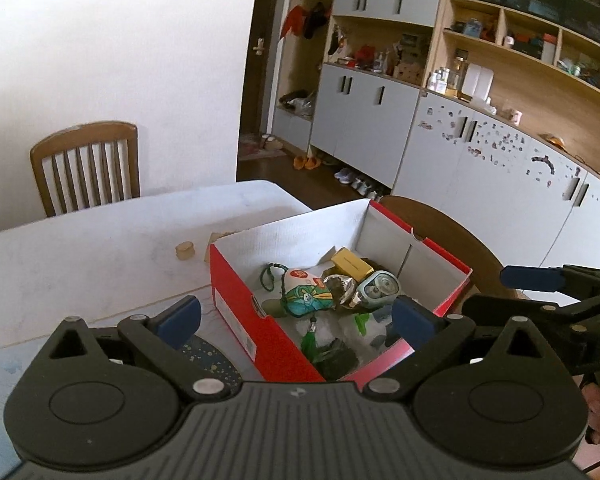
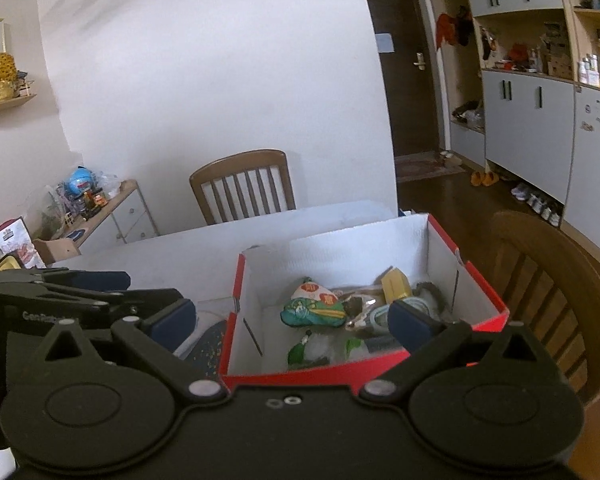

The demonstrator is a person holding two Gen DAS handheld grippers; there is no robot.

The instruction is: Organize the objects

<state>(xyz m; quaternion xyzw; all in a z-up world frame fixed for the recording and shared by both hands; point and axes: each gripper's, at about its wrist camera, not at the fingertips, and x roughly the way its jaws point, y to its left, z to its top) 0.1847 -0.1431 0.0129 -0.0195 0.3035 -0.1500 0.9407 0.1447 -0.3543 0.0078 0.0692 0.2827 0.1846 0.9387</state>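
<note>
An open red shoebox (image 1: 236,292) (image 2: 482,286) with a white inside stands on the white table (image 1: 100,248). Inside lie a green and white cloth sachet (image 1: 306,292) (image 2: 314,308), a yellow box (image 1: 350,262) (image 2: 396,284), teal goggles (image 1: 380,286), crumpled foil (image 1: 340,286) and a green tassel (image 1: 310,340). My left gripper (image 1: 296,320) is open just before the box's near end, nothing between its blue pads. My right gripper (image 2: 294,320) is open too, empty, facing the box from the other near corner. Each gripper shows at the edge of the other's view (image 1: 512,292) (image 2: 112,286).
A small wooden cylinder (image 1: 185,250) and a wooden block (image 1: 216,240) sit on the table behind the box. A dark speckled mat (image 1: 208,356) lies left of the box. Wooden chairs (image 1: 86,164) (image 2: 540,280) stand at the far side and at the right.
</note>
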